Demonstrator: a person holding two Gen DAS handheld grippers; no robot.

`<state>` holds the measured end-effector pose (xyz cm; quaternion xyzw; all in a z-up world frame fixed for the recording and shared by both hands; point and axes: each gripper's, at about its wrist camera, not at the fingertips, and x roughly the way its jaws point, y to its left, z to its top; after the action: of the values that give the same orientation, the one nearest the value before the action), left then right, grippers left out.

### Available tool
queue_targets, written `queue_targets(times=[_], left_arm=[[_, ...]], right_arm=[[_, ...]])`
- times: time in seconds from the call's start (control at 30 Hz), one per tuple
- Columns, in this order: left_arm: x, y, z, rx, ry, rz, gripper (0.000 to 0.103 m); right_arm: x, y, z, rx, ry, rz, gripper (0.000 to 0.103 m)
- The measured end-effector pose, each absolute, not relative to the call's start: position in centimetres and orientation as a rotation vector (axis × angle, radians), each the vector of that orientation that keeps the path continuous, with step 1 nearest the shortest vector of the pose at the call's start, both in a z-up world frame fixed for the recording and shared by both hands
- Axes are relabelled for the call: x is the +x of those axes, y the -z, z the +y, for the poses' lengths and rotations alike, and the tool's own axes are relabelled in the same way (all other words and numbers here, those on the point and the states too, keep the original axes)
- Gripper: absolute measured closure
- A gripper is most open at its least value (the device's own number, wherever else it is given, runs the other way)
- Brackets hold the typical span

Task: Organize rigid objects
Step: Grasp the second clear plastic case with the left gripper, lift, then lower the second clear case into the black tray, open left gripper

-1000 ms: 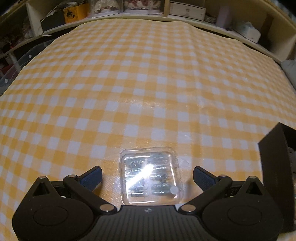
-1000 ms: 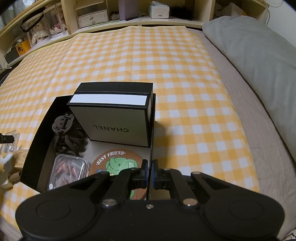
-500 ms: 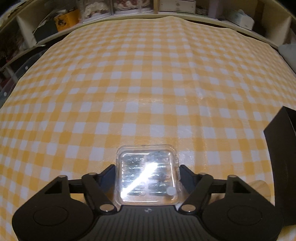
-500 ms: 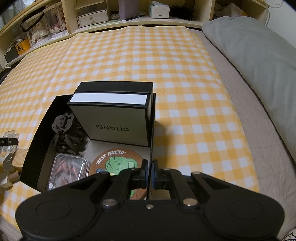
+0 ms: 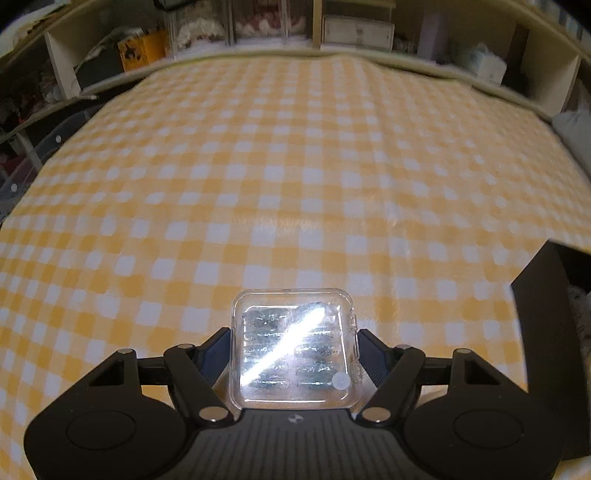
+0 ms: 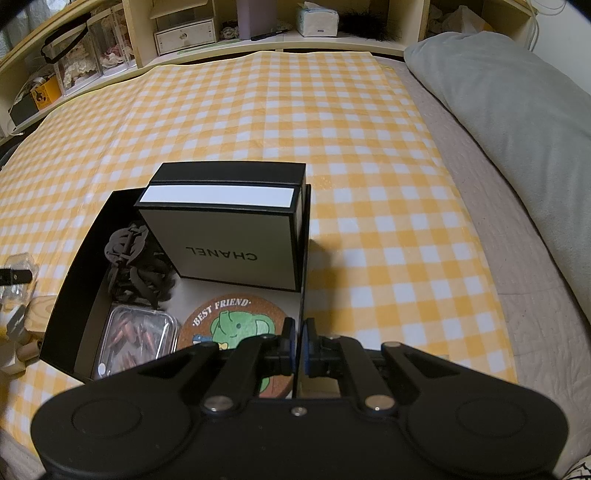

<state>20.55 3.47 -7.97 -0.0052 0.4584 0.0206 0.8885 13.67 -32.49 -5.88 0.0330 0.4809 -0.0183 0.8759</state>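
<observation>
The left wrist view looks across a yellow-and-white checked cloth toward cluttered shelves, and shows up close what the right view catches only at its far left edge: a small clear plastic case with dark little pieces inside and a bright glare streak across its lid. The left tool is clamped on this case, one blue pad pressing each side wall, the jaws held moderately wide by the case's width. Whether the case is clear of the cloth cannot be told. Only one dark wall of the black box shows here, at the right edge. The right wrist view looks into that black box, which sits open on the cloth. Inside it, a white Chanel box stands at the back, a tangle of dark hair clips lies left of it, a second clear case holding reddish pieces lies at the front left, and a round cork coaster printed with a green elephant lies at the front right. The right tool has its jaws pressed together on the box's thin near-right wall. A grey pillow lies on the bed to the right, and pale wooden pieces rest on the cloth just left of the box.
</observation>
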Motion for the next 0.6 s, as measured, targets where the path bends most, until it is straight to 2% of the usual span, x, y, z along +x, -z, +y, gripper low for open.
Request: queue_targets(times=[0.33,0.6], left_arm=[[16.7,2.8,0.0,-0.129,0.136,0.864,0.03],[14.0,1.3,-5.9,-0.143,0.313,0.835,0.03]], right_arm=[[13.7,5.9,-32.5,0.073,0.039,1.004,0.098],[13.7,5.9,-32.5,0.073,0.039,1.005,0.098]])
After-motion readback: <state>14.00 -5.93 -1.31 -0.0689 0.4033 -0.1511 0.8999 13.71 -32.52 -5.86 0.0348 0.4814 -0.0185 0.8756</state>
